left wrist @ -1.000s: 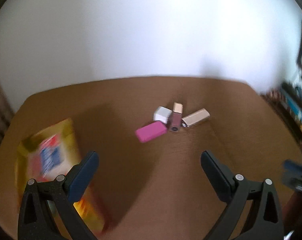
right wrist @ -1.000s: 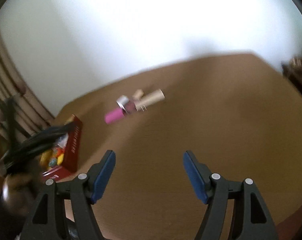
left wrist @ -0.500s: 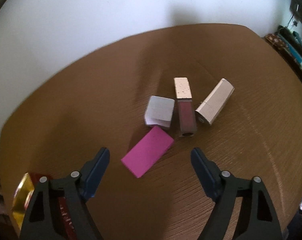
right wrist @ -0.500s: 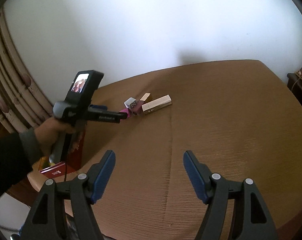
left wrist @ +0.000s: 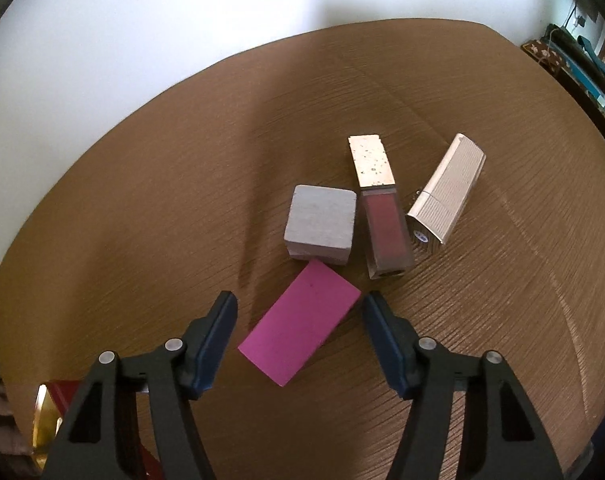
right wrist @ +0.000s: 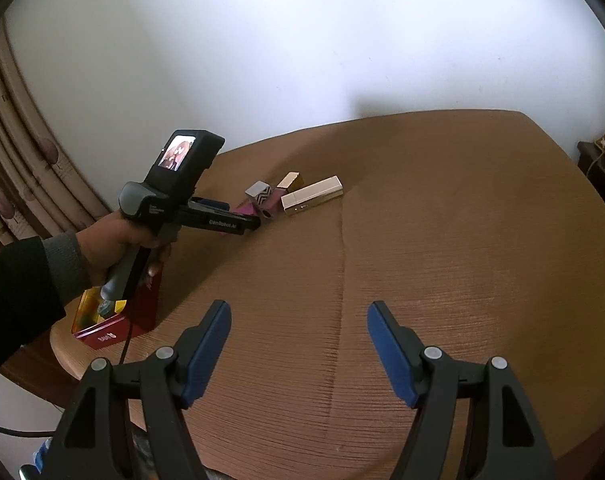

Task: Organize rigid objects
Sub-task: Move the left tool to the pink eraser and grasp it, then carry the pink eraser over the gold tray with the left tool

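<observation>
Lying flat on the brown ribbed tablecloth, between the blue pads of the left claw: a flat magenta rectangular block, set diagonally, its far corner close to the right pad, its near end well clear of the left pad. Jaws of that claw closing on it, not yet pressing, pointed steeply down.

Just beyond the block's far end, touching or nearly so: a grey square box with a white base. Right of that box, side by side: a square clear tube of dark rose gloss with a speckled gold cap, cap away from the claw. Further right, slightly apart and angled outward: a ribbed cream-coloured rectangular case. Behind and left of the left claw, at the table edge: a red-and-gold open carton, mostly hidden there.

Seen from the right wrist: a hand in a dark sleeve with grey cuff gripping the left tool's handle, small lit screen on top. Beneath that hand, the red-and-gold carton.

Right claw hanging released over bare cloth, nothing between the pads, well short of the cluster of items, far ahead and to its left. Behind the table: a plain white wall; at the left edge, beige patterned curtains.
</observation>
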Motion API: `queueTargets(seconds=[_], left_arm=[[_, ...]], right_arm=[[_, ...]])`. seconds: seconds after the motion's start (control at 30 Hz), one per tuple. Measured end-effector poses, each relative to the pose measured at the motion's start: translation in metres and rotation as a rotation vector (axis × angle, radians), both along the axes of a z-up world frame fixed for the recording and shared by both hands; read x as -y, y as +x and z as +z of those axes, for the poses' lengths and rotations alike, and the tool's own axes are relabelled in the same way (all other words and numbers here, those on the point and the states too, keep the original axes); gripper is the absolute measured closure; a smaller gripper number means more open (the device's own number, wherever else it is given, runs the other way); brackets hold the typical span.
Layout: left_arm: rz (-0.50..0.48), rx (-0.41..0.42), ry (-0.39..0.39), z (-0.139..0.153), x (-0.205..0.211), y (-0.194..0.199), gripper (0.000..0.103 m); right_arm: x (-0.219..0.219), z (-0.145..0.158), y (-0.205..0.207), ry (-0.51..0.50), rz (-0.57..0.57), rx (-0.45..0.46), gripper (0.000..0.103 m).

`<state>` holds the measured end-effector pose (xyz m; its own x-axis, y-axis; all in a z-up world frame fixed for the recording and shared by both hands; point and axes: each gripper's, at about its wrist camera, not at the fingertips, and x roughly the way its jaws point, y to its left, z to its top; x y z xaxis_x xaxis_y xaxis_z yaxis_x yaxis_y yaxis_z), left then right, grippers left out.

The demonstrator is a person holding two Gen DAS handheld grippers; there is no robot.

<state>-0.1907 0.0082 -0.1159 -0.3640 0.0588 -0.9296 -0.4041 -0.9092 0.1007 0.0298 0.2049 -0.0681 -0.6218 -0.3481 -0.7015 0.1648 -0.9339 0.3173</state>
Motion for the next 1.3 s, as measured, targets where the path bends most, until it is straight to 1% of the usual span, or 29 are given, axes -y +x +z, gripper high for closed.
queueTargets(seconds=[0.07, 0.13, 0.2, 0.27, 0.3, 0.43, 0.47, 0.63, 0.7, 0.83, 0.87, 0.9, 1.03, 1.1, 1.13, 1.17, 1.3], left_arm=[[0.007, 0.012, 0.018, -0.004, 0.003, -0.009, 0.051], [0.003, 0.023, 0.033, -0.005, 0.001, -0.010, 0.056], [-0.004, 0.022, 0.023, -0.004, -0.009, -0.013, 0.060], [-0.006, 0.031, 0.034, -0.004, -0.011, -0.011, 0.075], [-0.005, 0.029, 0.033, -0.003, -0.013, -0.009, 0.076], [0.012, -0.003, -0.010, 0.001, -0.018, 0.002, 0.077], [0.023, -0.013, -0.016, 0.011, -0.019, 0.006, 0.077], [0.114, -0.082, -0.016, 0.035, -0.019, 0.023, 0.077], [0.153, -0.115, -0.001, 0.049, -0.017, 0.033, 0.077], [0.238, -0.194, 0.085, 0.082, -0.008, 0.064, 0.077], [0.256, -0.209, 0.100, 0.086, -0.012, 0.069, 0.077], [0.276, -0.224, 0.113, 0.092, -0.006, 0.077, 0.077], [0.342, -0.280, 0.145, 0.116, 0.017, 0.110, 0.077], [0.382, -0.315, 0.169, 0.131, 0.036, 0.130, 0.077], [0.394, -0.326, 0.173, 0.131, 0.036, 0.122, 0.077], [0.413, -0.341, 0.178, 0.138, 0.047, 0.123, 0.077], [0.491, -0.388, 0.198, 0.151, 0.084, 0.152, 0.077]], right_arm=[[0.002, 0.001, 0.000, 0.005, 0.004, -0.005, 0.030], [0.003, 0.002, 0.001, 0.008, 0.007, -0.007, 0.030], [0.004, 0.003, 0.001, 0.007, 0.013, -0.006, 0.030], [0.006, 0.002, 0.001, 0.008, 0.016, -0.004, 0.030], [0.006, 0.003, 0.002, 0.004, 0.018, -0.005, 0.030], [0.006, 0.008, 0.003, -0.001, 0.018, -0.016, 0.030], [0.006, 0.010, 0.004, -0.004, 0.018, -0.019, 0.030], [0.005, 0.016, 0.006, -0.016, 0.018, -0.033, 0.030], [0.004, 0.017, 0.005, -0.016, 0.017, -0.036, 0.030], [0.001, 0.021, 0.008, -0.018, 0.007, -0.049, 0.030], [0.001, 0.022, 0.009, -0.014, 0.005, -0.052, 0.030], [0.001, 0.022, 0.008, -0.011, 0.002, -0.054, 0.030], [0.002, 0.024, 0.009, -0.006, 0.002, -0.058, 0.030], [0.004, 0.023, 0.010, 0.002, 0.007, -0.056, 0.030], [0.005, 0.022, 0.010, 0.005, 0.010, -0.055, 0.030], [0.006, 0.022, 0.011, 0.006, 0.012, -0.056, 0.030], [0.010, 0.023, 0.015, 0.019, 0.022, -0.065, 0.030]])
